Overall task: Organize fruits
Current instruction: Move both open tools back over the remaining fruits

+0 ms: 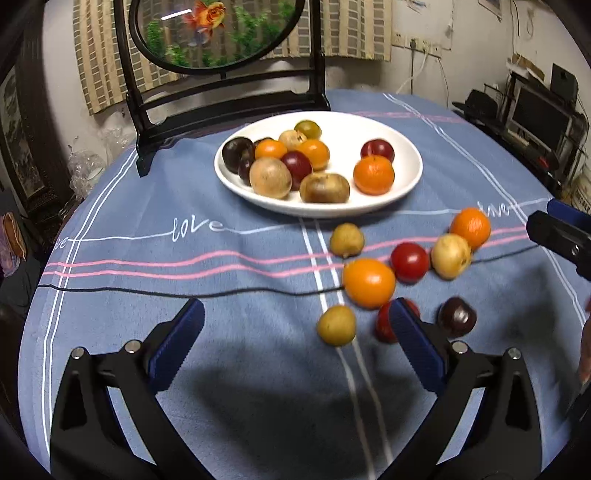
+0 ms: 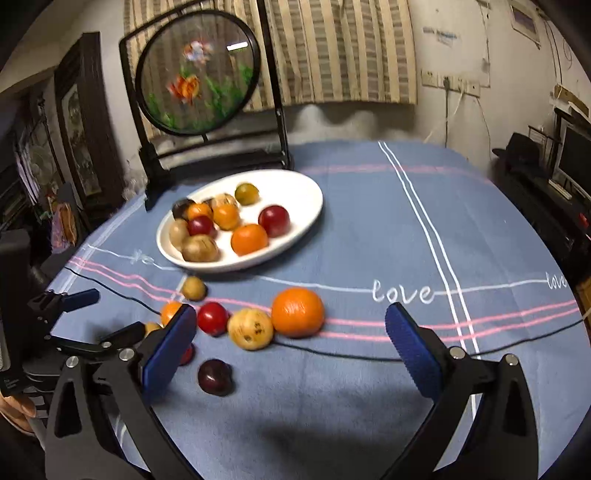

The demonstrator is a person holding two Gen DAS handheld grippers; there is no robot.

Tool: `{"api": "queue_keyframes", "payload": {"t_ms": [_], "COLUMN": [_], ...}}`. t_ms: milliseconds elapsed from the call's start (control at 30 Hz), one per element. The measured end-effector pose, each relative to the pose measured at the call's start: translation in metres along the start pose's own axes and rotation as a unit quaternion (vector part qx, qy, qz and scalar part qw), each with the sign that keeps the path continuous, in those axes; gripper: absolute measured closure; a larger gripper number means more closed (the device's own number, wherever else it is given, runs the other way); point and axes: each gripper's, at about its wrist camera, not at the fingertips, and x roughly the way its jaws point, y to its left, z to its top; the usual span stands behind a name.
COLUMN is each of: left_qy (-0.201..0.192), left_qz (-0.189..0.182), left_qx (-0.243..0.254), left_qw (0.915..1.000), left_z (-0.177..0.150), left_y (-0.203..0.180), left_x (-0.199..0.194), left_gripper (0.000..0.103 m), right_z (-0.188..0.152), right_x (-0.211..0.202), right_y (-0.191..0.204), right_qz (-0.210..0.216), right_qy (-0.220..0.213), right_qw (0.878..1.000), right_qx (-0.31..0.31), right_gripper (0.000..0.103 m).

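A white plate at the table's back holds several fruits: oranges, dark red plums and brown ones. It also shows in the right wrist view. Several loose fruits lie on the blue cloth in front of it, among them an orange, a red fruit, a dark plum and a yellow fruit. My left gripper is open and empty above the cloth, left of the loose fruits. My right gripper is open and empty, hovering near a large orange and a yellow fruit.
A round goldfish screen on a black stand stands behind the plate. The blue striped tablecloth covers a round table. Shelves with electronics stand at the right. The right gripper's tip shows at the left view's right edge.
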Motion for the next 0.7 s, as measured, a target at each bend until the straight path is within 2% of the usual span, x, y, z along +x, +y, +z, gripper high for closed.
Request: {"api": "queue_keyframes", "payload": {"t_ms": [67, 467, 700], "left_qy": [0.002, 0.048, 0.062], "left_qz": [0.008, -0.001, 0.012], "left_qx": [0.005, 0.013, 0.028], "left_qw": [1.0, 0.9988, 0.9976], "left_z": [-0.002, -0.008, -0.004], "left_y": [0.003, 0.003, -0.009], "left_x": [0.002, 0.022, 0.032], "left_gripper": [0.002, 0.002, 0.002], "right_z": [-0.002, -0.016, -0.019], "right_x": [0.003, 0.017, 0.02], "right_y": [-0.001, 0.006, 0.014], "right_qz": [-0.015, 0.004, 0.001], "right_qy": [0.01, 0.052, 0.063], "right_qw": [1.0, 0.999, 0.998], "right_qx": [0.001, -0.01, -0.024], "right_gripper": [0.001, 0.001, 0.001]}}
